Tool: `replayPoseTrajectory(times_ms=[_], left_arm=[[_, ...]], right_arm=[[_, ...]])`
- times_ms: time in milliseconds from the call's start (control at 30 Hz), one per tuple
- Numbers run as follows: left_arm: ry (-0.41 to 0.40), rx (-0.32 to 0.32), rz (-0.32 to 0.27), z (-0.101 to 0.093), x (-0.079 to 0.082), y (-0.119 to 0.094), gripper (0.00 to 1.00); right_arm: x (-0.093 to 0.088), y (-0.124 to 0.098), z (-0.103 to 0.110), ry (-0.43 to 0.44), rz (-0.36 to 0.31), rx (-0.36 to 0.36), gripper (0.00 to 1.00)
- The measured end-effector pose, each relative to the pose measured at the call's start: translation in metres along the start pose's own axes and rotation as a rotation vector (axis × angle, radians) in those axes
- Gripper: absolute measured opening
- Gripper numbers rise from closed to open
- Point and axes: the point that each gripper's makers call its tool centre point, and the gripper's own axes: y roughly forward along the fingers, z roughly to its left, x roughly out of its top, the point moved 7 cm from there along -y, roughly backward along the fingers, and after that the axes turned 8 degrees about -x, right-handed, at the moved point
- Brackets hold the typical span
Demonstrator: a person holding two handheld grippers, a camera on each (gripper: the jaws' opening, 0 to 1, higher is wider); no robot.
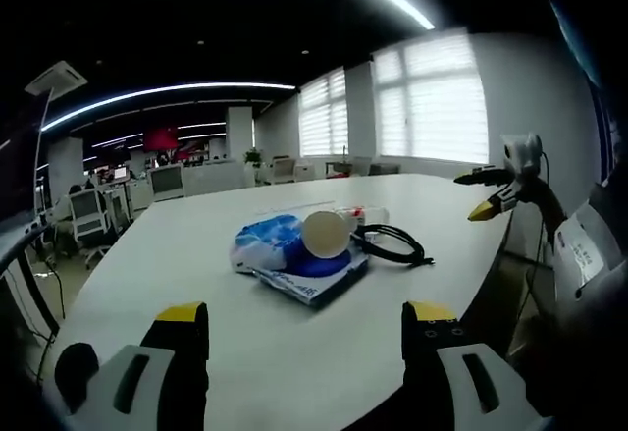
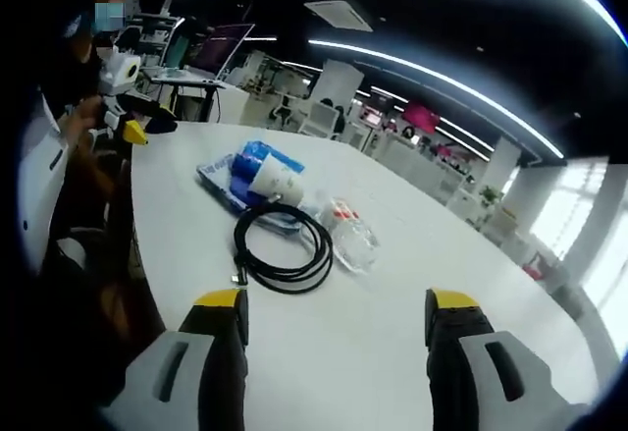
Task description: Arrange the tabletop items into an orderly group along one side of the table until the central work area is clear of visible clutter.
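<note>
Fingers of the left gripper [image 1: 306, 333] stand wide apart over the near edge of the white worktop [image 1: 177, 244], gripping nothing. Ahead of them, in the left gripper view, sits a small huddle of things: a blue and white packet [image 1: 294, 264] lying flat, a paper cup [image 1: 324, 234] on its side on top of it with its round end towards the camera, and just to the right a coiled black cable [image 1: 392, 244]. Further right, the right gripper [image 1: 488, 193] hangs off the worktop's edge.

From the right gripper view, its own fingers [image 2: 214, 328] are likewise spread wide and empty. Beyond them lies the cable [image 2: 283, 242], with the cup [image 2: 270, 178] and packet [image 2: 221, 178] behind it and a clear plastic bag [image 2: 350, 233] touching the cable's right side.
</note>
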Motion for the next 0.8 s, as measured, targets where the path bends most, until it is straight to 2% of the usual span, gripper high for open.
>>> replayPoseTrajectory(times_ms=[100, 167, 333, 467, 800], left_arm=[[-0.005, -0.009, -0.01, 0.0, 0.0, 0.0, 0.8], [-0.014, -0.017, -0.019, -0.001, 0.0, 0.001, 0.8], [-0.014, -0.008, 0.002, -0.001, -0.002, 0.004, 0.8], [-0.018, -0.003, -0.007, 0.0, -0.002, 0.003, 0.8], [-0.014, 0.01, -0.002, 0.003, -0.001, -0.002, 0.8]], right_arm=[[0.007, 0.004, -0.003, -0.021, 0.0, 0.014, 0.69], [0.013, 0.007, -0.005, -0.066, 0.009, 0.008, 0.69], [0.027, 0.011, -0.003, -0.121, 0.005, 0.007, 0.69], [0.035, 0.017, 0.001, -0.091, -0.001, 0.064, 0.68], [0.053, 0.026, 0.005, -0.136, -0.014, 0.099, 0.67]])
